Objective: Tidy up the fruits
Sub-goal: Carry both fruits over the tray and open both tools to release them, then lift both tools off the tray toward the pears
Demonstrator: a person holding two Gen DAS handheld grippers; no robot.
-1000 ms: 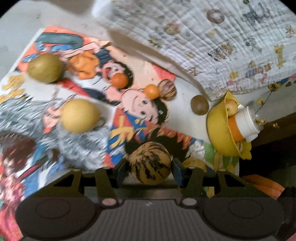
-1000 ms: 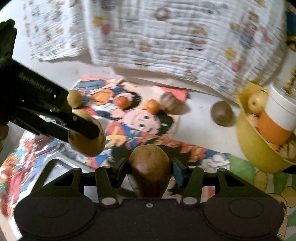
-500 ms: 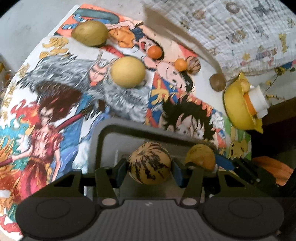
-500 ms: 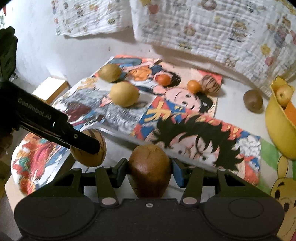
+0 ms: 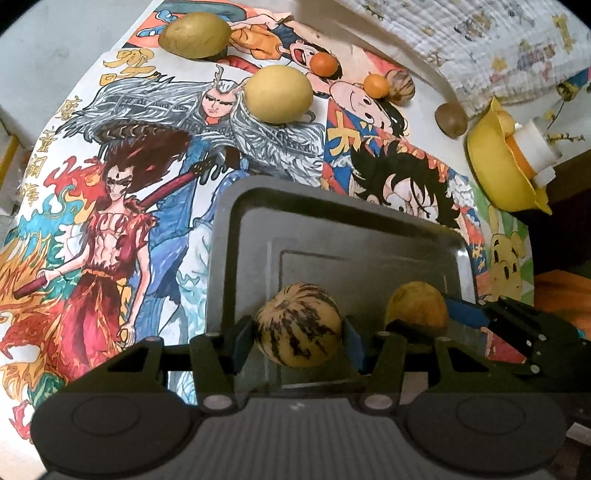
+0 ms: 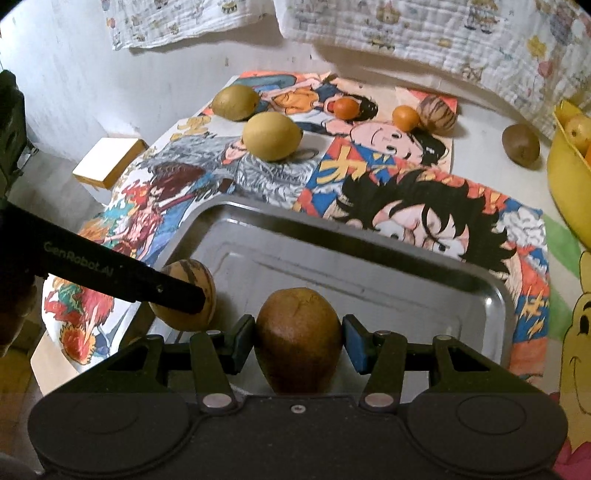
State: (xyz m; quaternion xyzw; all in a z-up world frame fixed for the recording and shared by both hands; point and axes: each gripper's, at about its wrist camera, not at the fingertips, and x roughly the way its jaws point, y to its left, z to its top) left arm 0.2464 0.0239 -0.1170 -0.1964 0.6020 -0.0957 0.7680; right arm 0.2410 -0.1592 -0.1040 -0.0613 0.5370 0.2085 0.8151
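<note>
The left gripper (image 5: 298, 338) clamps a striped melon (image 5: 297, 325) and the right gripper (image 6: 298, 343) clamps a brown fruit (image 6: 298, 339), both held over the metal tray (image 6: 369, 243). The other fruits lie beyond it on the cartoon mat (image 6: 406, 173).

Striped melon (image 5: 298, 325) and brown fruit (image 6: 298, 339): held over tray (image 6: 369, 266). Beyond tray: two yellow-green fruits (image 6: 272, 136), two oranges (image 6: 405, 117), second striped melon (image 6: 436, 113), kiwi (image 6: 521, 144).

A home room — cartoon-print quilts (image 6: 424, 33) hang behind a poster-covered table (image 6: 406, 192).
</note>
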